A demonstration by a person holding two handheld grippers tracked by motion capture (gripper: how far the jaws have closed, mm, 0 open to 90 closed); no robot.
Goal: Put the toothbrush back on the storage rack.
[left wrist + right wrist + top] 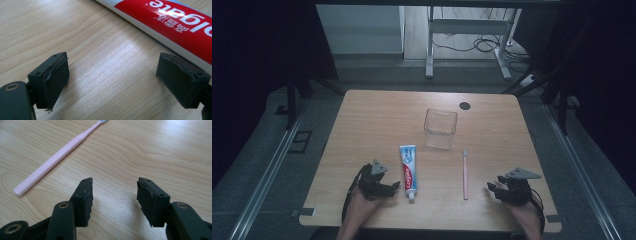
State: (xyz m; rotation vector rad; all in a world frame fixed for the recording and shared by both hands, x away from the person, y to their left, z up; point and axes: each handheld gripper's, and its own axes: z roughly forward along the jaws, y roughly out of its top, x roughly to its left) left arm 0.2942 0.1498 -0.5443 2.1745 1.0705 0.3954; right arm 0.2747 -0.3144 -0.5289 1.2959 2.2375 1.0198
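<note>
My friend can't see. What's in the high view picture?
A wooden table holds a toothpaste tube, a pink toothbrush and a clear box. The left gripper rests beside the tube, the right gripper near the toothbrush.

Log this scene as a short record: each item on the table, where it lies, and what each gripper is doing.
table: wooden table, seen from above
toothpaste tube: toothpaste tube lies flat near the front, cap toward the person
toothbrush: pink toothbrush lies flat to the tube's right, bristles pointing away
clear box: clear box stands upright behind both, nothing visible inside
left gripper: left gripper open, jaws empty, just left of the tube
right gripper: right gripper open, jaws empty, right of the toothbrush
contact: neither gripper touches an item
</note>
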